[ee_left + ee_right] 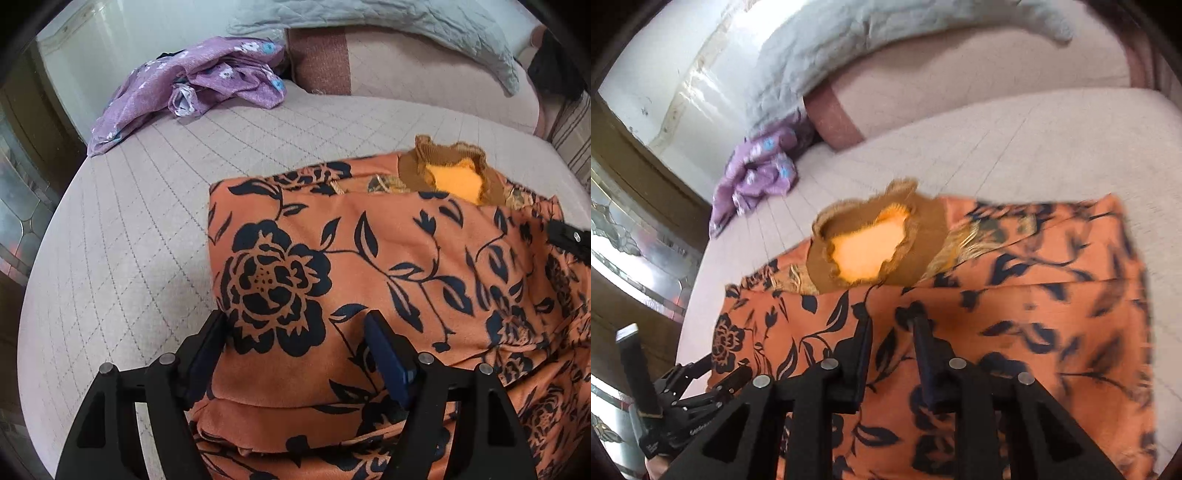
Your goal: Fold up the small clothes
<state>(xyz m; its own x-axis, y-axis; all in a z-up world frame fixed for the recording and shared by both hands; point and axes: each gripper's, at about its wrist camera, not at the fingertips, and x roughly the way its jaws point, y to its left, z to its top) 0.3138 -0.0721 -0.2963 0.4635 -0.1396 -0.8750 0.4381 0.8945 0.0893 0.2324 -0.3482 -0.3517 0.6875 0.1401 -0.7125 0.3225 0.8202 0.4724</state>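
The orange floral garment (369, 266) fills the lower right of the left wrist view and the lower half of the right wrist view, lying on a quilted beige bed cover (147, 206). Its sides look already turned in over the front, making a roughly rectangular panel, and the brown ribbed collar (871, 243) with its yellow lining sits at the far edge, above centre in the right wrist view. That layout suggests the sleeves-in stage is done and a lengthwise fold toward the collar is the likely next step.

The left gripper (295, 332) stands released at the bottom of its frame: its jaws are wide apart and straddle the near left edge of the garment, one finger off the cloth over the bed cover, the other on top of the fabric, with nothing pinched. It seems placed to take that corner. The right gripper (892, 317) sits low at centre of its own blurred frame with jaws narrowly apart over the cloth; whether a layer of fabric is caught between them I cannot tell.

Further out, a crumpled purple floral garment (192, 85) lies at upper left, well apart. A grey quilt (388, 26) drapes over a pinkish bolster (424, 77) along the top. Nothing lies on the fold path.
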